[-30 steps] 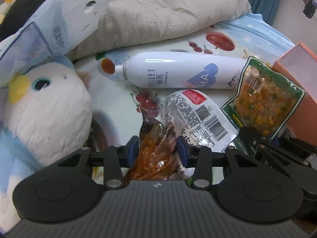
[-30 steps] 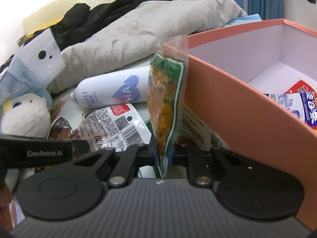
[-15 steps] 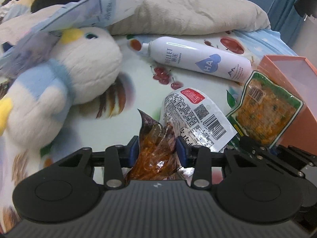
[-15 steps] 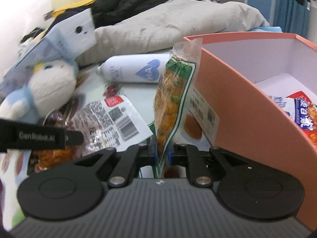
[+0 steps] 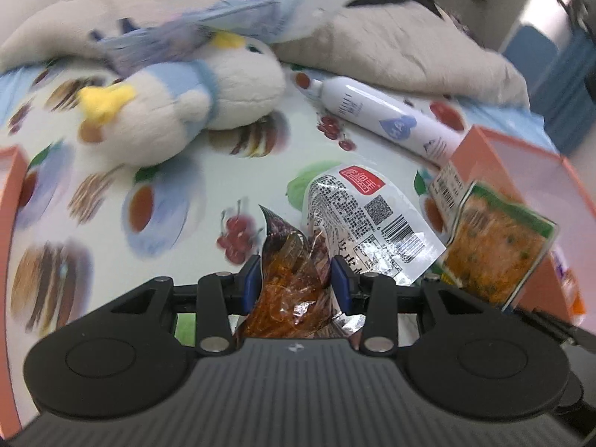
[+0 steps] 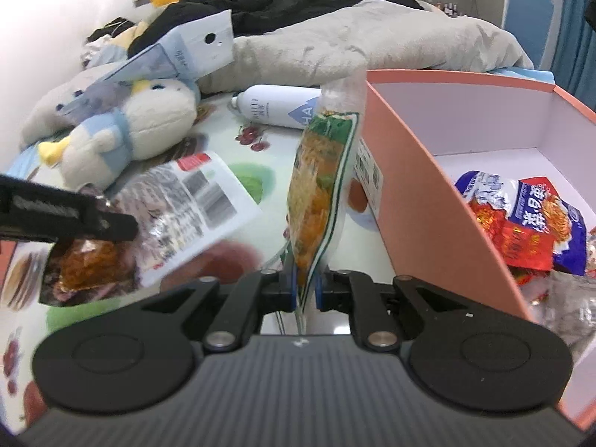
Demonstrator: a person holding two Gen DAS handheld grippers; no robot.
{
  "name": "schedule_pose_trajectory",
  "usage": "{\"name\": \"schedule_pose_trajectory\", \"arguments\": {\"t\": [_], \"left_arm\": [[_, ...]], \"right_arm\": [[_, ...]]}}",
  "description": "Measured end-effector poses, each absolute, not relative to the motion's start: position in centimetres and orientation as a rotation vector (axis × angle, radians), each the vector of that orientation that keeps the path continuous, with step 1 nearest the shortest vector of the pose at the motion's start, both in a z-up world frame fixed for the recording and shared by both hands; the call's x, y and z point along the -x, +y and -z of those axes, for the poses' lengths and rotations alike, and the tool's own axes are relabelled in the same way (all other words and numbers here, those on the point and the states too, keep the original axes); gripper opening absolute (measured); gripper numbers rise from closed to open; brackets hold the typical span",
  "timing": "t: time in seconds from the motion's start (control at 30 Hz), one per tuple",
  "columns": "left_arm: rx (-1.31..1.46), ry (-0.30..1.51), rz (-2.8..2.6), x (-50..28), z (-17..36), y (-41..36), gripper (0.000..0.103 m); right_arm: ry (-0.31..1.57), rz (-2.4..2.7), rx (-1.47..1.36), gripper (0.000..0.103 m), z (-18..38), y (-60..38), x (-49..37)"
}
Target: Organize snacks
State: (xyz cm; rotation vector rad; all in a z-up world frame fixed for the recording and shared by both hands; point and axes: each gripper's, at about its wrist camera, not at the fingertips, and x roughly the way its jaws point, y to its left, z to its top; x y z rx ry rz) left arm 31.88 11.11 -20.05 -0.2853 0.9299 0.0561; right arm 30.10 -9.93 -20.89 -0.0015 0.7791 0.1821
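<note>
The orange box (image 6: 421,201) is standing open at the right of the fruit-print sheet (image 5: 178,186), and it is holding a blue-and-white snack bag (image 6: 536,208) lying over a red one (image 6: 514,242), with a clear wrapper (image 6: 566,305) near its front corner; the rest of its white floor is showing bare. The right gripper (image 6: 306,290) is pinching the bottom edge of the green-rimmed orange snack pouch (image 6: 316,193), holding it upright just beside the box's outer wall. The left gripper (image 5: 294,279) is clamping the brown chilli-strip packet (image 5: 290,272) together with the white barcode packet (image 5: 365,216) pressed beside it. Compared with a second ago, both packets are hanging higher above the sheet, the box interior is showing far more of its contents in the right view, and the plush penguin (image 5: 178,104) and white spray bottle (image 5: 380,115) are sitting farther back and left in the left view.
</note>
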Motion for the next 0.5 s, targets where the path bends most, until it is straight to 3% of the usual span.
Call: {"name": "schedule_pose_trajectory", "arguments": {"t": [0.5], "left_arm": [[0.391,0.887,-0.149,-22.1,18.6,9.6,0.046]], "right_arm": [[0.819,-0.309,0.064,0.006,18.9,-10.7,-24.4]]}}
